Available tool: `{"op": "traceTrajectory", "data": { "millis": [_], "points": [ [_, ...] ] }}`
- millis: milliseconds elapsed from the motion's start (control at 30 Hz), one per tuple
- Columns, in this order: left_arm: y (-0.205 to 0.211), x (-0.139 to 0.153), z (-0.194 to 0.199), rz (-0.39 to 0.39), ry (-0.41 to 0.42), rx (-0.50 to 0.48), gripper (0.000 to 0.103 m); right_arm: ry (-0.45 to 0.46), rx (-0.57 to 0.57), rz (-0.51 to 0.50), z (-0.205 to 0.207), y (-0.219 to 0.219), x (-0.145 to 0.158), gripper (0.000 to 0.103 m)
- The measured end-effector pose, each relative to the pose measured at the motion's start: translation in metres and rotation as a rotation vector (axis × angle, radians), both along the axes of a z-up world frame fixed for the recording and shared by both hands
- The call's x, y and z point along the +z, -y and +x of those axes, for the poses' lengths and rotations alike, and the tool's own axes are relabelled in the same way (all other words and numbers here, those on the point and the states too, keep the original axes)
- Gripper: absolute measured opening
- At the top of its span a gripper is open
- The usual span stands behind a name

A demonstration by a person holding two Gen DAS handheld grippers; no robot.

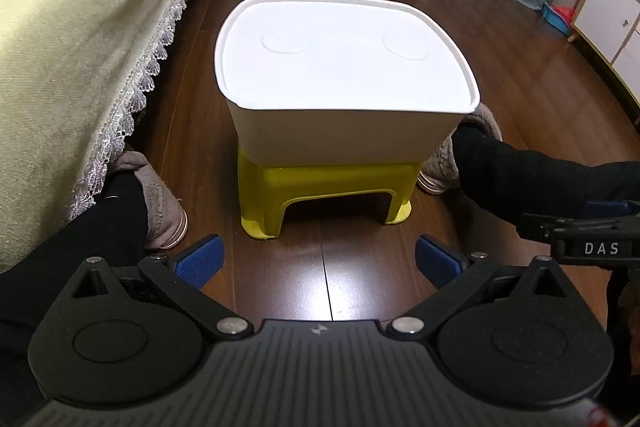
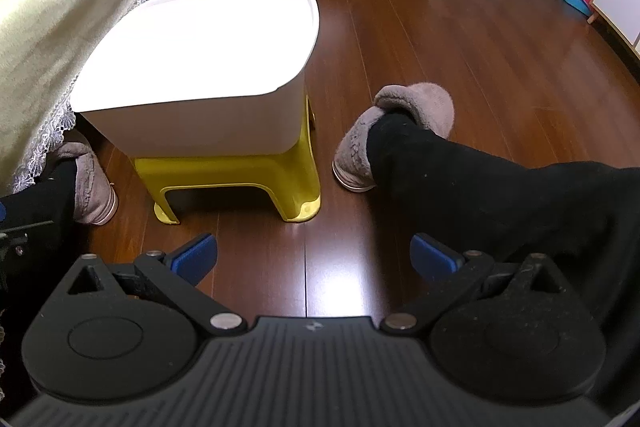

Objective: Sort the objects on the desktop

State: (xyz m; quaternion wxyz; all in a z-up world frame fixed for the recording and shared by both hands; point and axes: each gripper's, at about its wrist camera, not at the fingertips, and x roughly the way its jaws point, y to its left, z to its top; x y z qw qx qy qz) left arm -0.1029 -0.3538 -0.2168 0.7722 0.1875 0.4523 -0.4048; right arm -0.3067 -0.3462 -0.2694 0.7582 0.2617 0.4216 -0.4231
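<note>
The lidded white bin stands ahead of both grippers, centred before the left gripper; the right gripper sees it forward-left. Both sets of fingers are spread wide, empty.

Smooth white plastic box on glossy yellow plastic stool, polished wood floor.

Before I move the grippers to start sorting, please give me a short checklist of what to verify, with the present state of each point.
1. Left gripper open and holding nothing: ok.
2. Right gripper open and holding nothing: ok.
3. White box sits on the yellow stool, lid closed: ok.
4. Objects to sort in view: not ok, none shows on the lid or the floor.
5. Contents of the box: cannot tell, the lid hides them.
6. Space beside the stool: not ok, a slipper stands close on each side.
</note>
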Motion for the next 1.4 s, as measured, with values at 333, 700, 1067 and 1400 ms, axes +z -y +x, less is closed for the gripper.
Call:
{"op": "traceTrajectory", "data": {
  "millis": [333, 700, 1067, 1400],
  "points": [
    [0.005, -0.008, -0.009, 0.027, 0.001, -0.035, 0.102, -0.001, 0.0, -0.001, 0.0, 0.0, -0.001, 0.102],
    [0.012, -0.012, -0.021, 0.057, 0.038, -0.091, 0.102, -0.008, -0.013, 0.019, 0.0, 0.001, -0.004, 0.102],
    [0.015, -0.013, -0.027, 0.059, 0.063, -0.116, 0.102, -0.009, -0.004, 0.016, 0.001, 0.001, -0.006, 0.102],
    [0.016, -0.013, -0.03, 0.066, 0.08, -0.129, 0.102, -0.006, -0.002, 0.016, 0.0, 0.001, -0.006, 0.102]
  ]
}}
